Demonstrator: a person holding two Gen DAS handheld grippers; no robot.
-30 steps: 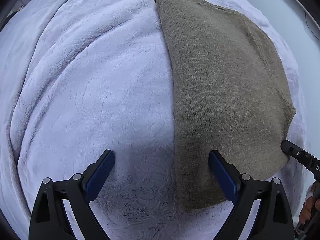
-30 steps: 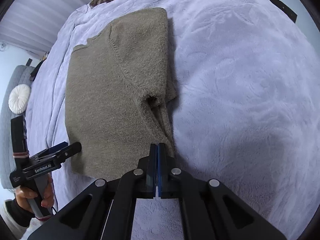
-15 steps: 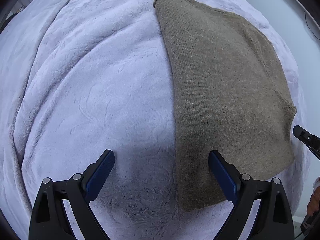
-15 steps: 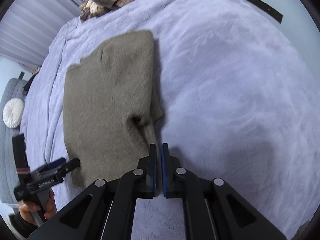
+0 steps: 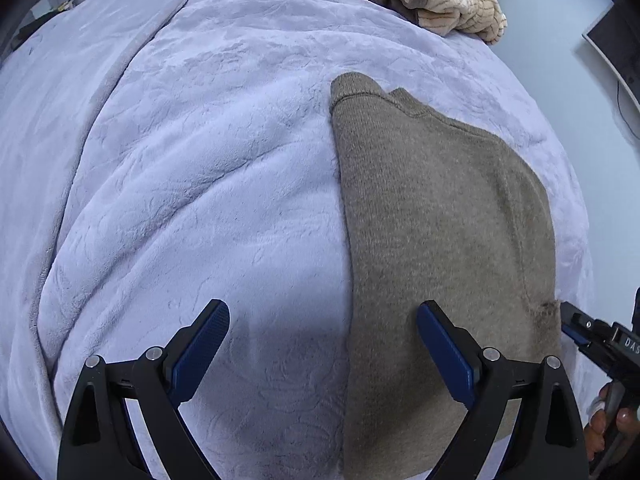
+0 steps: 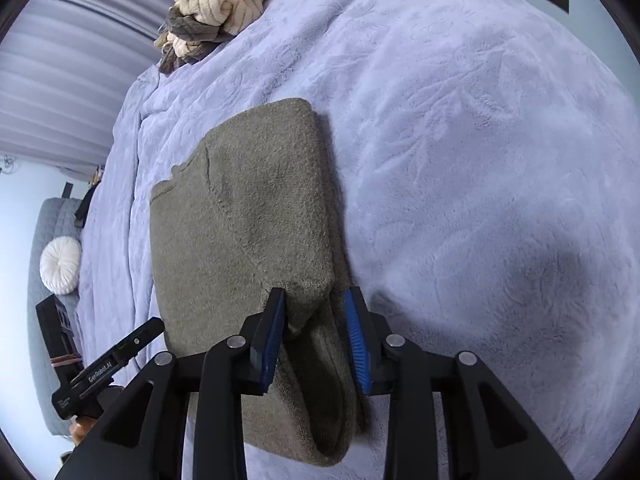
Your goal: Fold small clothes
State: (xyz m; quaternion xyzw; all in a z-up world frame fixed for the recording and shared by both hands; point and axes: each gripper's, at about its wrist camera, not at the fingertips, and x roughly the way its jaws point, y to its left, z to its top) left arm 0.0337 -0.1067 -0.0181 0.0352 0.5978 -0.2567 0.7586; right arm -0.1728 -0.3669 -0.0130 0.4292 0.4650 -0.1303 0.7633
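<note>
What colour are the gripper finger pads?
Blue, on black frames. Clearest in the right wrist view, where the right gripper's pads straddle the folded olive-brown knit sweater.

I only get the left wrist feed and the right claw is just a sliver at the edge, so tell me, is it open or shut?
Observer: Open. The right claw straddles the folded sleeve edge of the sweater, pads on either side.
Operator: Is it gripping the cloth?
Observer: Not clamped; one pad lies against the knit, the other seems just clear of it.
Operator: Anything beyond the bed on that side?
Observer: A grey chair with a round white cushion stands past the blanket.
</note>
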